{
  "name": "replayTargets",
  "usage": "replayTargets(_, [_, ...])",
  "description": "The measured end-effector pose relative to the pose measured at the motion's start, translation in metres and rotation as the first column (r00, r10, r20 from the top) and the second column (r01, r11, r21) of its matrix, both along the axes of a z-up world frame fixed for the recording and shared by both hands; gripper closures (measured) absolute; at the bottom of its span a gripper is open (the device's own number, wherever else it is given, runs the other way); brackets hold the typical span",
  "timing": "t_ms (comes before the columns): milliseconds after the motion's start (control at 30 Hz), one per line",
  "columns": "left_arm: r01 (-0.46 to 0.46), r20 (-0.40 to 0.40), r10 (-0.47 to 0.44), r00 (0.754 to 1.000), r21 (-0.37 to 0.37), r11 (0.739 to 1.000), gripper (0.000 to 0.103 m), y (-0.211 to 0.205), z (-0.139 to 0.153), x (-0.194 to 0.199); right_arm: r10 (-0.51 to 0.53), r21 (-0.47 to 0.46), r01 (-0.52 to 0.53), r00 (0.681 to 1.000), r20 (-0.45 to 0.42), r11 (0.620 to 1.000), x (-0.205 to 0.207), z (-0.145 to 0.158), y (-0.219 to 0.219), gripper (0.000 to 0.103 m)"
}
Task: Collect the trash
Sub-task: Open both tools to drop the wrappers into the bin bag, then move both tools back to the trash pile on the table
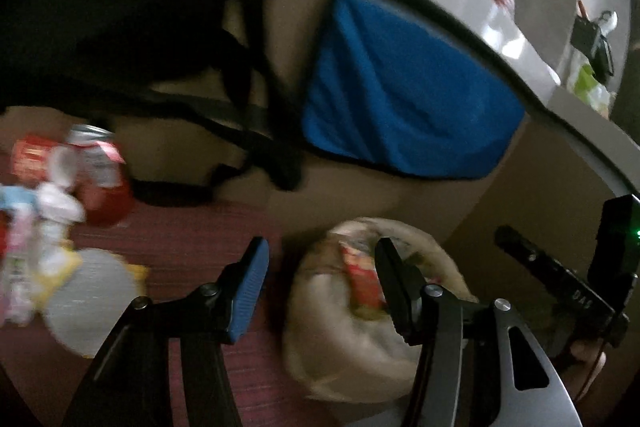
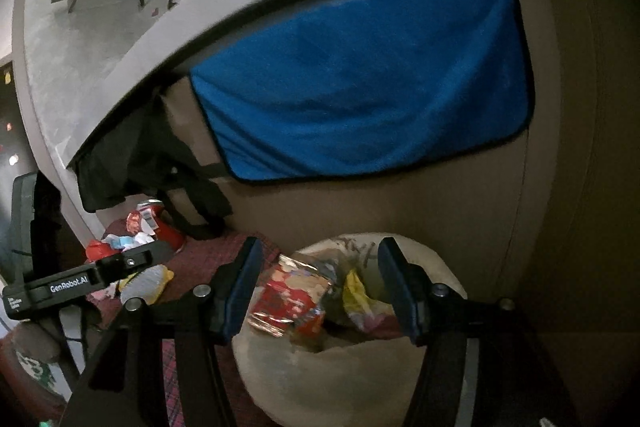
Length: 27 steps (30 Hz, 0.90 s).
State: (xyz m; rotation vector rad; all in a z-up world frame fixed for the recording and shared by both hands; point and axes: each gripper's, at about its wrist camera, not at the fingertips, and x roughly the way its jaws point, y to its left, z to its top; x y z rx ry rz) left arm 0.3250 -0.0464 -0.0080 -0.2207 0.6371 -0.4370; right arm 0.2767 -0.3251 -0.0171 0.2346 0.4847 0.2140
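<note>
Both tongs (image 1: 320, 285) (image 2: 320, 287) open over 1 bag (image 2: 280, 379); 1 blue cloth (image 2: 360, 83) behind.

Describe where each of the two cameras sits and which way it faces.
Left wrist: on the left gripper, facing down-forward at the trash bag and litter pile; the right gripper and a hand show.
Right wrist: on the right gripper, over the bag's mouth; the left gripper shows.
Shared: bag, blue towel, litter, open jaws.
</note>
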Motion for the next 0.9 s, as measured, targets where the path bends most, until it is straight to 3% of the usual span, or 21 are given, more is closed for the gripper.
replayTargets(267, [-0.199,0.088,0.197,0.976,0.01,0.98,0.047,0.107,0.035,-0.043,0.01,-0.168,0.003,0.997,0.08,0.986,-0.012,0.029,0.077,0.045])
replayTargets(500, [-0.348,0.145,0.342,0.929,0.018,0.937,0.047,0.204,0.037,-0.081,0.172,-0.159,-0.16,0.983,0.059,0.974,-0.006,0.038,0.163,0.043])
replayTargets(733, [-0.493,0.097,0.492,0.865,-0.016,0.87,0.047,0.296,0.018,-0.098,0.335,-0.193,-0.338,0.941,-0.046,0.921,0.013,0.016,0.253,0.043])
replayTargets(900, [-0.591,0.102,0.589,0.802,-0.012,0.807,0.047,0.353,0.027,-0.121,0.391,-0.218,-0.406,0.914,-0.11,0.888,0.024,0.0,0.302,0.043])
